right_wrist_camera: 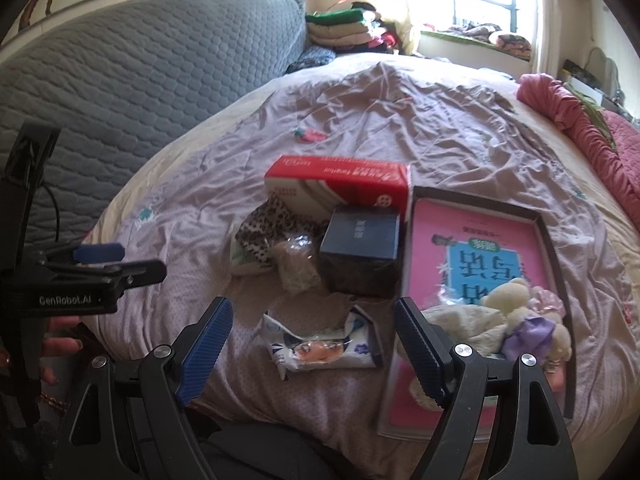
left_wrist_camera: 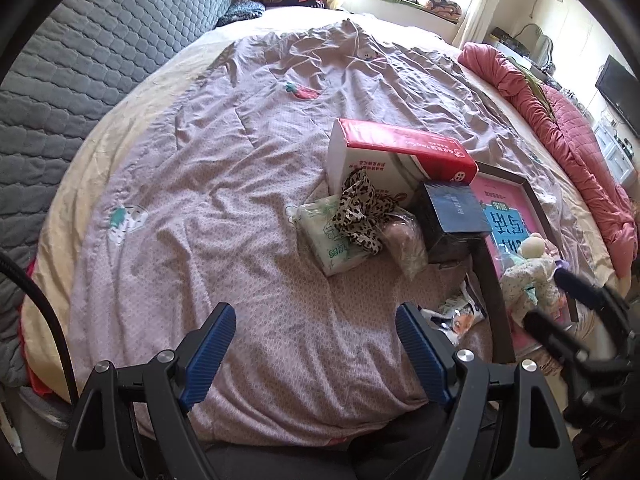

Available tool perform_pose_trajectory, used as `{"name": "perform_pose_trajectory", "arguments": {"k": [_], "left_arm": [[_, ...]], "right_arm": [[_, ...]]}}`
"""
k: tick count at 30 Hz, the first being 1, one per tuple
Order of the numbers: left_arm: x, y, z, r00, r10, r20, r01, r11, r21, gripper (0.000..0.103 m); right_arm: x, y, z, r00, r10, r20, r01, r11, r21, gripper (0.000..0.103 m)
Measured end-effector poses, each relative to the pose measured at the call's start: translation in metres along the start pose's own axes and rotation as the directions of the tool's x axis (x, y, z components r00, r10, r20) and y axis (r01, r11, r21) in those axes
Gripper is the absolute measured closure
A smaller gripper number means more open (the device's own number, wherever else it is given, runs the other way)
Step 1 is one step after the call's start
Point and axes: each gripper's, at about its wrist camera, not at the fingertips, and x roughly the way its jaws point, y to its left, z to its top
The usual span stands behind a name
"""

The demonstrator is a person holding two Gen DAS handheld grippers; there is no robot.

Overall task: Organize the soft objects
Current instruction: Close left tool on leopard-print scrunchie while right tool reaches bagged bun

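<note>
A pile of things lies on the mauve bedspread (left_wrist_camera: 224, 184). A leopard-print cloth (left_wrist_camera: 360, 212) is draped over a green-white tissue pack (left_wrist_camera: 332, 240), next to a clear bag of beige stuff (left_wrist_camera: 404, 244). A white snack packet (right_wrist_camera: 320, 346) lies in front of my right gripper (right_wrist_camera: 312, 350), which is open and empty above it. A plush doll (right_wrist_camera: 516, 320) rests in the pink-lined shallow box (right_wrist_camera: 480, 248). My left gripper (left_wrist_camera: 312, 354) is open and empty over bare bedspread; it also shows in the right wrist view (right_wrist_camera: 120, 260).
A red-white carton (left_wrist_camera: 400, 152) and a dark blue box (left_wrist_camera: 452, 212) stand behind the pile. A grey quilted headboard (left_wrist_camera: 100, 60) is at the left. A rolled pink quilt (left_wrist_camera: 560, 128) lies at the right. Folded blankets (right_wrist_camera: 340, 28) are stacked by the window.
</note>
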Motion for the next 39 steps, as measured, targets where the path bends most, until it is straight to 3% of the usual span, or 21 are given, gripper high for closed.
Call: {"name": "perform_pose_trajectory", "arguments": {"k": [6, 14, 24, 27, 31, 34, 39], "left_arm": [[0.025, 0.002, 0.022, 0.999, -0.032, -0.008, 0.031, 0.999, -0.019, 0.021], [0.058, -0.006, 0.057, 0.996, -0.085, -0.035, 0.085, 0.996, 0.024, 0.024], [0.108, -0.018, 0.08, 0.983, -0.131, -0.128, 0.142, 0.987, 0.08, 0.051], [0.118, -0.018, 0.084, 0.976, -0.158, -0.152, 0.171, 0.983, 0.073, 0.061], [0.129, -0.016, 0.087, 0.962, -0.202, -0.183, 0.217, 0.974, 0.064, 0.087], [0.136, -0.012, 0.087, 0.949, -0.237, -0.209, 0.251, 0.967, 0.045, 0.094], [0.14, -0.008, 0.088, 0.944, -0.253, -0.213, 0.269, 0.962, 0.049, 0.096]], "right_arm": [[0.028, 0.01, 0.004, 0.999, 0.017, -0.027, -0.018, 0.999, -0.047, 0.019], [0.064, 0.033, 0.01, 0.999, 0.011, -0.038, -0.018, 0.984, -0.18, 0.019], [0.095, 0.04, 0.012, 0.999, -0.019, -0.039, 0.007, 0.961, -0.275, 0.019], [0.102, 0.048, 0.013, 0.999, -0.039, -0.025, 0.028, 0.938, -0.345, 0.019], [0.117, 0.057, 0.013, 0.997, -0.075, -0.022, 0.057, 0.891, -0.45, 0.019], [0.127, 0.063, 0.012, 0.994, -0.107, -0.012, 0.085, 0.847, -0.524, 0.019], [0.148, 0.068, 0.013, 0.986, -0.165, -0.016, 0.115, 0.751, -0.651, 0.021]]}}
